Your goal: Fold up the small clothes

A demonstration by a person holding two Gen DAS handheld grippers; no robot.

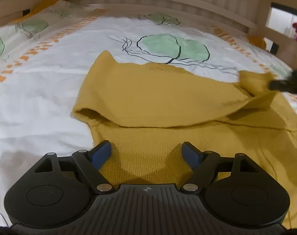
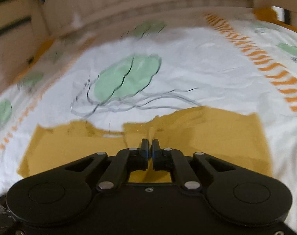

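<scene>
Across the frame's middle on the leaf-print bedsheet (image 1: 40,101), soft limp mustard knitted top (image 1: 158,98): right gripper (image 2: 150,144) clenched pinching its fabric, left gripper (image 1: 146,152) released wide above the hem, best gripped at edges.

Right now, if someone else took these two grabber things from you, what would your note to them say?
Left gripper: open, over the near part of the mustard sweater, holding nothing.
Right gripper: shut on the sweater's right corner, which looks lifted in the left view.
Sweater lies on the leaf-print bedsheet, one layer already folded over the near part.
Left: bring the right side over, finish the fold, smooth it.
</scene>
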